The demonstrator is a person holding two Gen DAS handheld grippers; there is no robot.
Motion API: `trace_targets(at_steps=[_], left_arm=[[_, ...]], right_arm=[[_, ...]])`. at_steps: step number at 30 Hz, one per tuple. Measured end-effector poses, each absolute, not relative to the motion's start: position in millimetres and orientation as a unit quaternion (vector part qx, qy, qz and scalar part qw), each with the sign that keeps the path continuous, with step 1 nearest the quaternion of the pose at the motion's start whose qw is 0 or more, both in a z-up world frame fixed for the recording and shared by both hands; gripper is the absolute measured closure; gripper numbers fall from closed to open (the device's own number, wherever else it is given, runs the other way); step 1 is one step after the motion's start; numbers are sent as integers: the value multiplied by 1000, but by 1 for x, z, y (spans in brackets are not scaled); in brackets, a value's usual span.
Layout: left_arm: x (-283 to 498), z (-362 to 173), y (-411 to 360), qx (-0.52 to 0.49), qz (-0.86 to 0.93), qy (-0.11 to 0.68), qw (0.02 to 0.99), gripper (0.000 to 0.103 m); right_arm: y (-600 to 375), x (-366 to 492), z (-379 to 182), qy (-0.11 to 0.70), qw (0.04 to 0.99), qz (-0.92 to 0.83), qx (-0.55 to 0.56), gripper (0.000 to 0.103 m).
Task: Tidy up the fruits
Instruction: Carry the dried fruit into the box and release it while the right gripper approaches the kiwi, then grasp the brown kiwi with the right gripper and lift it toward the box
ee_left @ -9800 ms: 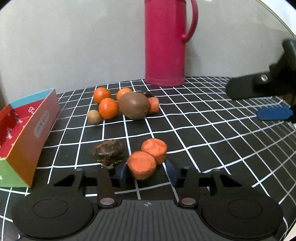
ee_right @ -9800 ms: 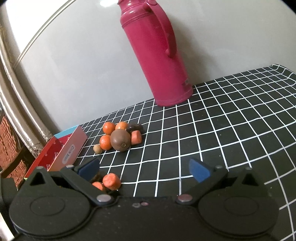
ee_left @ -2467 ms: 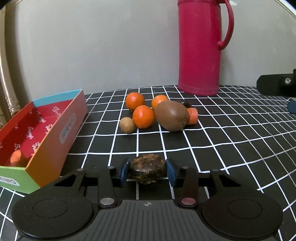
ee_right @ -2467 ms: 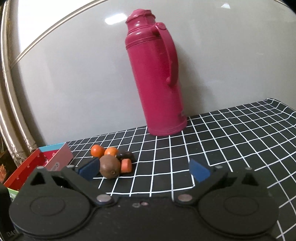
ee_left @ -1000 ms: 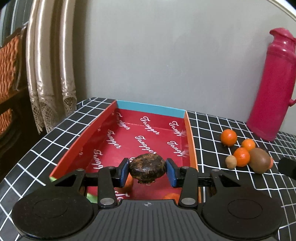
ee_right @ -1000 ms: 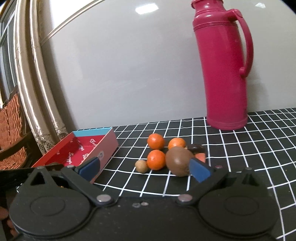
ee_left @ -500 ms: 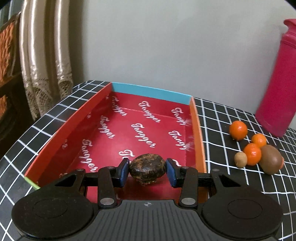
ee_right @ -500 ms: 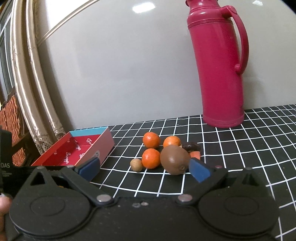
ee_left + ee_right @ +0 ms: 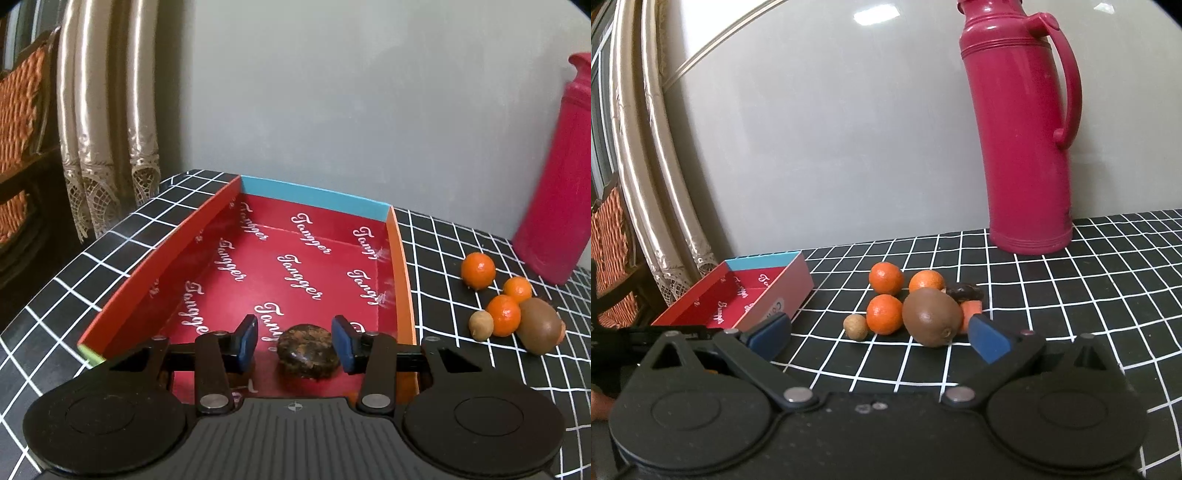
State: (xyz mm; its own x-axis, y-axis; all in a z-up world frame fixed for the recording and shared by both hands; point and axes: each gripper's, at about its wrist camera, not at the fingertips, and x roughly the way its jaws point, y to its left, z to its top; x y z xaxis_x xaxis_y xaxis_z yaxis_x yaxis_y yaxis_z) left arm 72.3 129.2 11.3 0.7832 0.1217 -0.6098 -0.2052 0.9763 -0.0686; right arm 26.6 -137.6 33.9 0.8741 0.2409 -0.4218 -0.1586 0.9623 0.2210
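At far left, a curtain (image 9: 107,155) hangs past the bench (image 9: 454,236) edge. The red box (image 9: 155,258), printed "Tangger" inside, with a blue far wall and an orange right wall, sits on the bench's black, white-gridded cover.

The left tool (image 9: 294,343) hangs over the near end of the box. Its jaws are opening; the dark brown fruit (image 9: 308,350) lies on the box floor between the blue pads (image 9: 246,343), nearer the right pad, with a clear gap on the left side.

Right of the box, on the bench, lies a cluster: a small tan fruit (image 9: 855,326), three oranges (image 9: 885,314), a kiwi (image 9: 931,322), an orange-red piece (image 9: 971,308) partly hidden behind the kiwi, and a dark fruit (image 9: 964,291) at the back.

The right tool (image 9: 879,334) is held near this cluster, jaws wide apart, gripping nothing. A pink thermos (image 9: 1021,140) stands upright at the wall, far right.
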Motion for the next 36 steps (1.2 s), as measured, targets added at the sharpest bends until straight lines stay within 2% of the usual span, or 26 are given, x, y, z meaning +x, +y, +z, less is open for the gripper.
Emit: trace_targets(at_steps=[1, 3, 11, 17, 21, 28, 30, 32, 36], left_arm=[[69, 12, 130, -66, 86, 316, 943, 54], [60, 16, 127, -56, 87, 308, 946, 41], [24, 26, 112, -25, 82, 279, 956, 23], [8, 29, 109, -6, 91, 264, 960, 22], [3, 30, 123, -17, 112, 259, 959, 21], [0, 29, 144, -23, 139, 253, 957, 20], [-2, 29, 149, -24, 147, 249, 957, 20], [-2, 30, 155, -27, 154, 247, 956, 20], [-4, 30, 165, -33, 163, 246, 955, 20]], right_arm=[[-137, 26, 34, 229, 964, 103, 89, 0], [-137, 27, 33, 231, 964, 101, 86, 0], [-149, 34, 29, 238, 964, 82, 85, 0], [-160, 50, 25, 252, 960, 69, 101, 7], [-156, 64, 24, 256, 959, 73, 91, 25], [-142, 87, 21, 264, 960, 77, 51, 32], [-141, 93, 19, 273, 958, 79, 48, 43], [-141, 99, 16, 281, 955, 84, 50, 49], [-143, 106, 12, 289, 953, 77, 51, 49]])
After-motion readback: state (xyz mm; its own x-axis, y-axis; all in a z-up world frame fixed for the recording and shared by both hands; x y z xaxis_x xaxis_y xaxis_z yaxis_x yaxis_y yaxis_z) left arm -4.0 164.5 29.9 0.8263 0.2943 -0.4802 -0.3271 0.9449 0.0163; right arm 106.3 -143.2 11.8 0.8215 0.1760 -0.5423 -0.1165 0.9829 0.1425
